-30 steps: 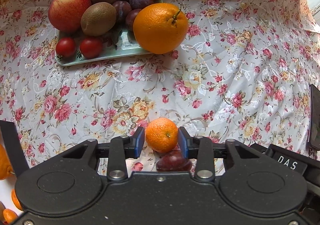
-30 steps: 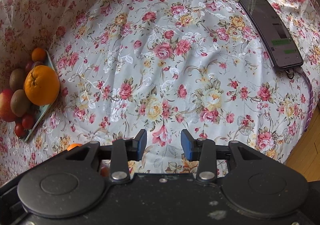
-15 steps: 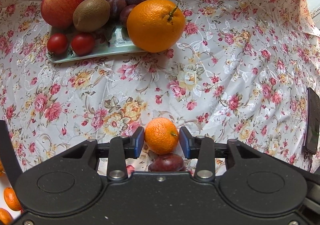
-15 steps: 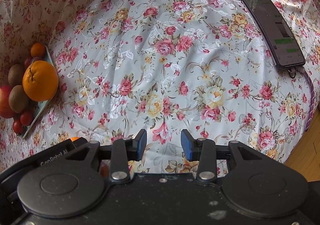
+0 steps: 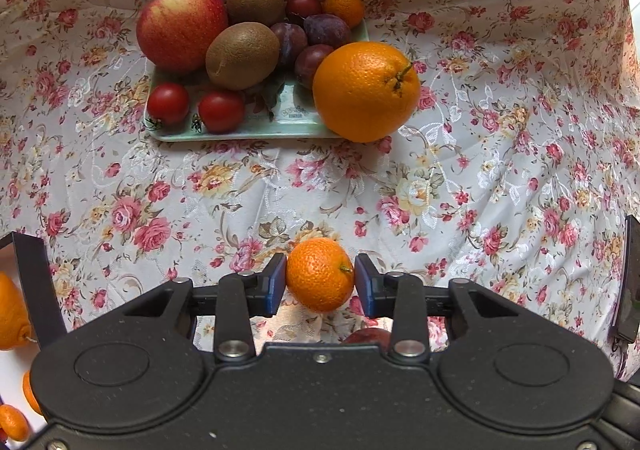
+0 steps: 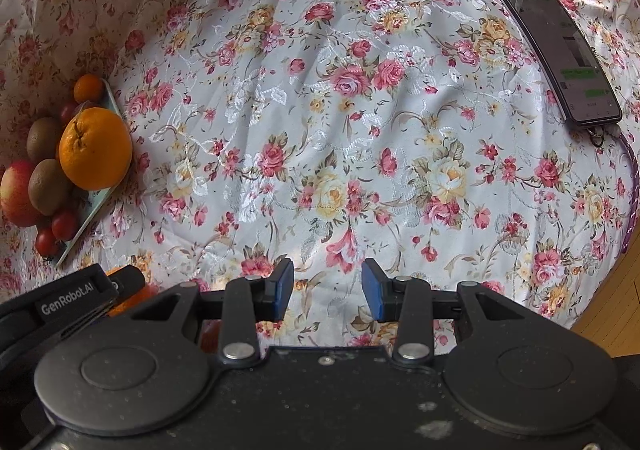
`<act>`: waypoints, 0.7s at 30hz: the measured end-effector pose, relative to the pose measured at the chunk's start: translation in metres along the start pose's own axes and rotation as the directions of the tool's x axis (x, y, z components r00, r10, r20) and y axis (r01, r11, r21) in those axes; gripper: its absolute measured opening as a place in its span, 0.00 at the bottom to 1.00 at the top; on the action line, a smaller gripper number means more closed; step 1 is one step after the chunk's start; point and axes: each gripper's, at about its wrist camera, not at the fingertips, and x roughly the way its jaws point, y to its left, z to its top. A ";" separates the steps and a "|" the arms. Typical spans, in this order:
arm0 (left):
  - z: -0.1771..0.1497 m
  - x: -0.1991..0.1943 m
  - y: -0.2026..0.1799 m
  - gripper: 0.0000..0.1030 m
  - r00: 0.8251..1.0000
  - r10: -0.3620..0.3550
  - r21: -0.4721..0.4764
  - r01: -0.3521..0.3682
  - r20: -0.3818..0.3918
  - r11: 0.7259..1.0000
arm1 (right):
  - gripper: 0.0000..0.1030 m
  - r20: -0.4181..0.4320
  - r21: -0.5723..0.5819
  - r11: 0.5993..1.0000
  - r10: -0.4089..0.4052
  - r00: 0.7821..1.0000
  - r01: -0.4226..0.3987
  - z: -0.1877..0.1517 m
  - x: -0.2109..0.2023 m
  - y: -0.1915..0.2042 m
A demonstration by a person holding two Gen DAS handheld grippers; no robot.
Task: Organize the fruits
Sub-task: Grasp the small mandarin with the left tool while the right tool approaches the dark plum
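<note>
pale green rectangular tray (image 5: 256, 131): mostly filled. small round orange mandarin (image 5: 320, 274): clamped in left gripper (image 5: 320, 278), unplaced. dark red fruit (image 5: 368, 336) beneath, possibly plum: left. right gripper (image 6: 327, 286): agape, empty.

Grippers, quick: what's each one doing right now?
Left gripper: closed on the small mandarin.
Right gripper: open, empty, above the floral cloth.

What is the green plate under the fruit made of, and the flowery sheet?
The green plate looks like glazed ceramic: smooth, glossy, with a printed picture, though it might be plastic. The flowery sheet is thin woven fabric: it wrinkles, with a slight satin sheen.
</note>
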 end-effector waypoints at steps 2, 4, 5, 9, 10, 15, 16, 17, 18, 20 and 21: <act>0.000 -0.005 0.010 0.44 0.999 0.034 -0.013 -0.034 0.009 0.999 | 0.40 -0.015 -0.002 1.000 0.020 1.000 -0.020 -0.003 0.000 0.007; 0.000 -0.008 0.018 0.44 0.997 0.070 -0.021 -0.070 0.017 0.997 | 0.40 -0.027 -0.008 0.999 0.039 0.999 -0.039 -0.006 0.002 0.016; 0.000 -0.010 0.024 0.44 0.996 0.085 -0.025 -0.085 0.020 0.996 | 0.40 -0.030 -0.012 0.999 0.045 0.999 -0.046 -0.007 0.002 0.021; -0.001 -0.016 0.043 0.44 0.996 0.088 -0.045 -0.087 0.021 0.995 | 0.40 -0.039 -0.034 0.997 0.063 0.997 -0.064 -0.015 0.005 0.040; -0.002 -0.017 0.046 0.44 0.996 0.091 -0.044 -0.090 0.022 0.995 | 0.40 -0.044 -0.037 0.997 0.064 0.997 -0.066 -0.016 0.007 0.044; -0.006 -0.026 0.061 0.44 0.993 0.107 -0.040 -0.105 0.040 0.994 | 0.40 -0.039 -0.044 0.997 0.065 0.997 -0.067 -0.023 0.013 0.063; -0.006 -0.027 0.064 0.44 0.993 0.107 -0.041 -0.106 0.044 0.994 | 0.40 -0.033 -0.049 0.997 0.061 0.998 -0.063 -0.023 0.014 0.066; -0.006 -0.029 0.067 0.44 0.993 0.108 -0.041 -0.106 0.048 0.994 | 0.40 -0.027 -0.056 0.997 0.057 0.998 -0.059 -0.024 0.016 0.070; -0.007 -0.031 0.070 0.44 0.993 0.108 -0.042 -0.106 0.051 0.993 | 0.40 -0.023 -0.058 0.997 0.056 0.998 -0.057 -0.024 0.017 0.073; -0.007 -0.033 0.075 0.44 0.993 0.108 -0.048 -0.105 0.053 0.993 | 0.40 -0.024 -0.054 0.997 0.056 0.998 -0.057 -0.024 0.020 0.075; -0.007 -0.034 0.077 0.44 0.993 0.107 -0.051 -0.104 0.054 0.993 | 0.40 -0.025 -0.051 0.997 0.058 0.998 -0.059 -0.026 0.021 0.077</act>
